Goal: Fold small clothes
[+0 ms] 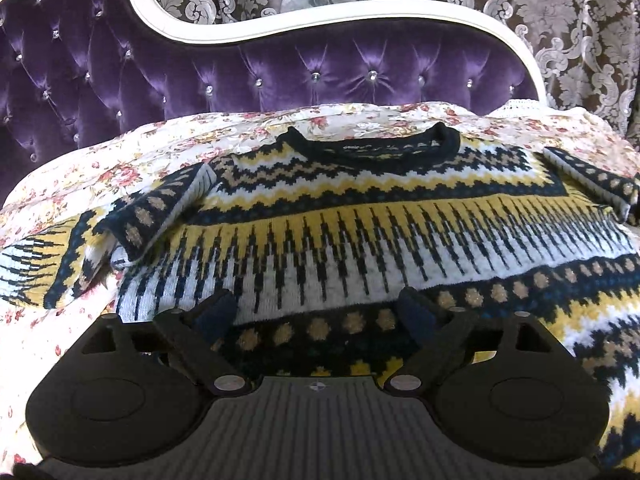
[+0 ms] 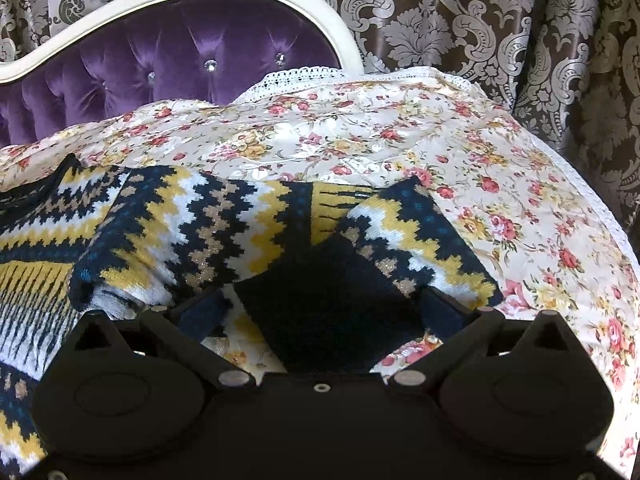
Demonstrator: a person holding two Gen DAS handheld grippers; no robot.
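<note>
While spread over the floral bedcover [image 2: 400, 136], patterned sweater [image 1: 360, 216] between wide left fingers [image 1: 216, 312], wide right fingers [image 2: 440, 304].

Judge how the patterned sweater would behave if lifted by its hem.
The sweater is thick knit, so it would probably sag and drape, not stay flat. Its sleeve already lies folded over, so it looks floppy. On the smooth floral bedspread it might slide.
</note>
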